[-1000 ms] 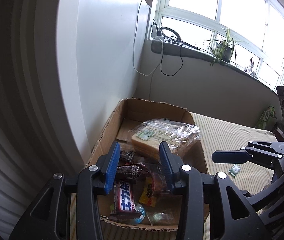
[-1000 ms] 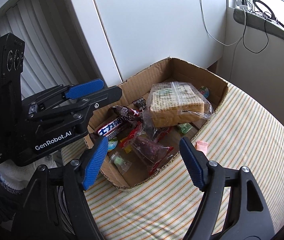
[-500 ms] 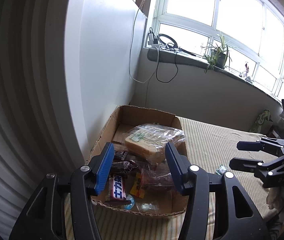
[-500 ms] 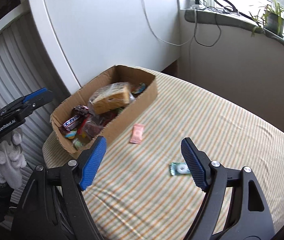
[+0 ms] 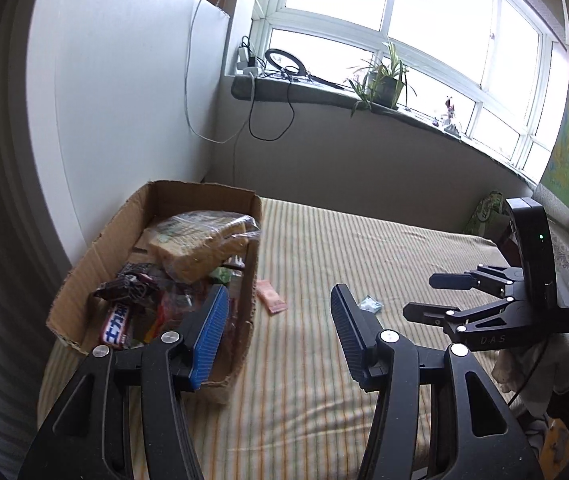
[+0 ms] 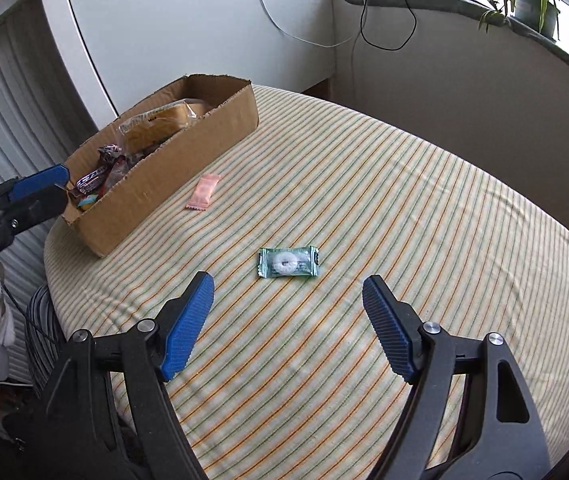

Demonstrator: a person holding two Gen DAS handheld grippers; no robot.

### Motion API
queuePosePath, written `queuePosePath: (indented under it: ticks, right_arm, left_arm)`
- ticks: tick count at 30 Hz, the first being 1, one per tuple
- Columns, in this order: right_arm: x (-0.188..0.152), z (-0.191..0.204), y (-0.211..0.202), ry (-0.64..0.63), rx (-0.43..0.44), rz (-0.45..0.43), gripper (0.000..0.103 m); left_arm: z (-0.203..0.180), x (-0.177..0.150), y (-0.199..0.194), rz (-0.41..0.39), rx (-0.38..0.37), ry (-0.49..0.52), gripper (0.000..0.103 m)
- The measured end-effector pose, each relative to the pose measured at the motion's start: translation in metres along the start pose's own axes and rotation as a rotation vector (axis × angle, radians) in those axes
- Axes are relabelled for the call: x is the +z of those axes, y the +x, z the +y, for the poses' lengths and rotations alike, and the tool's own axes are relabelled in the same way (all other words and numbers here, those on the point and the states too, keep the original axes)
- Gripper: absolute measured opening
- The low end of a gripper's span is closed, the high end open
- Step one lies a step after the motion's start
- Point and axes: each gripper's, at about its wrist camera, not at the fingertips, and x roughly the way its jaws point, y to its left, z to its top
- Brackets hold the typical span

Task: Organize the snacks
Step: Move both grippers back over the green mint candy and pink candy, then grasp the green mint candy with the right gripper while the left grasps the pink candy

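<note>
Both grippers pulled back from the box, jaws wide and empty.

My right gripper (image 6: 286,326) now hangs over the striped tablecloth (image 6: 404,200), the green mint candy (image 6: 287,262) just ahead, pink sachet (image 6: 203,191) beyond. My left gripper (image 5: 278,338) opened wider; its view alone shows the cardboard box (image 5: 249,248) interior (bagged bread (image 5: 200,248), chocolate bar (image 5: 116,322)).

right gripper (image 6: 286,328) now over green candy (image 6: 287,262)
</note>
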Motion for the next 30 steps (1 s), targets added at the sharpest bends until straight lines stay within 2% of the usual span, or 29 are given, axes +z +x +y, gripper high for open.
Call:
queuePosePath:
  ticks: [1,3,6,13,23,30]
  right_arm:
    - [-0.001,0.000,0.004,-0.013,0.018,0.010,0.078]
    - [-0.005,0.001,0.012,-0.053,0.028,0.036,0.068]
    - [-0.010,-0.002,0.025,-0.098,0.036,0.074,0.058]
    - [-0.010,-0.016,0.046,-0.138,0.125,0.122,0.058]
    - [0.009,-0.024,0.059,-0.303,0.150,0.100,0.058]
    - [0.018,-0.032,0.066,-0.354,0.202,0.103,0.058]
  left_arm:
    - [-0.006,-0.003,0.007,0.018,-0.004,0.007,0.052]
    - [-0.014,-0.007,0.020,0.050,-0.008,0.007,0.052]
    - [-0.022,-0.010,0.040,0.077,-0.006,-0.027,0.052]
    - [-0.037,-0.014,0.085,0.145,0.060,-0.052,0.051]
    - [-0.043,-0.014,0.125,0.187,0.152,-0.077,0.048]
    - [-0.041,-0.017,0.131,0.176,0.285,-0.101,0.042]
